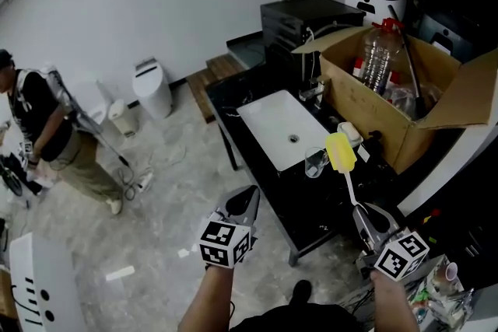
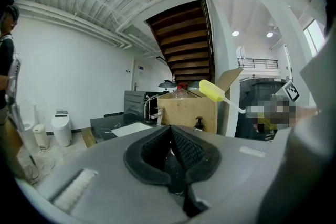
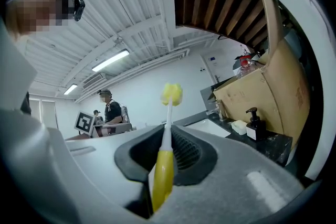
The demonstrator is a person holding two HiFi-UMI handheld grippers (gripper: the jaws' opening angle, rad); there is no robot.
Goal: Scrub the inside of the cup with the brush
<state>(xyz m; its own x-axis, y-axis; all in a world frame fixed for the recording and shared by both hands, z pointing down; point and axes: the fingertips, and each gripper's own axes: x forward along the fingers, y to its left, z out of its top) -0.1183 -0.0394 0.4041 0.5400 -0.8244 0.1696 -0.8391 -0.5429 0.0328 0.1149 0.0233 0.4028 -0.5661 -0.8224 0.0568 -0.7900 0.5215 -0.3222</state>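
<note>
- Jaws of the right gripper (image 3: 168, 136) are clamped on the yellow handle of one brush (image 1: 341, 152). Its white stem rises to a yellow sponge head.
- The left gripper (image 2: 170, 147) has its jaws pressed together with nothing between them.
- Both grippers sit at the bottom of the head view, and the left one is over the floor (image 1: 163, 198).
- One clear cup (image 1: 315, 162) stands on the black counter (image 1: 311, 210), at the lower right corner of the single white sink (image 1: 268, 120). It is just left of the brush head in the frame.
- One open cardboard box (image 1: 366, 101) crowds the counter's right side.
- Open floor fills the left of the frame, and one person (image 1: 47, 136) stands at its far left edge.
</note>
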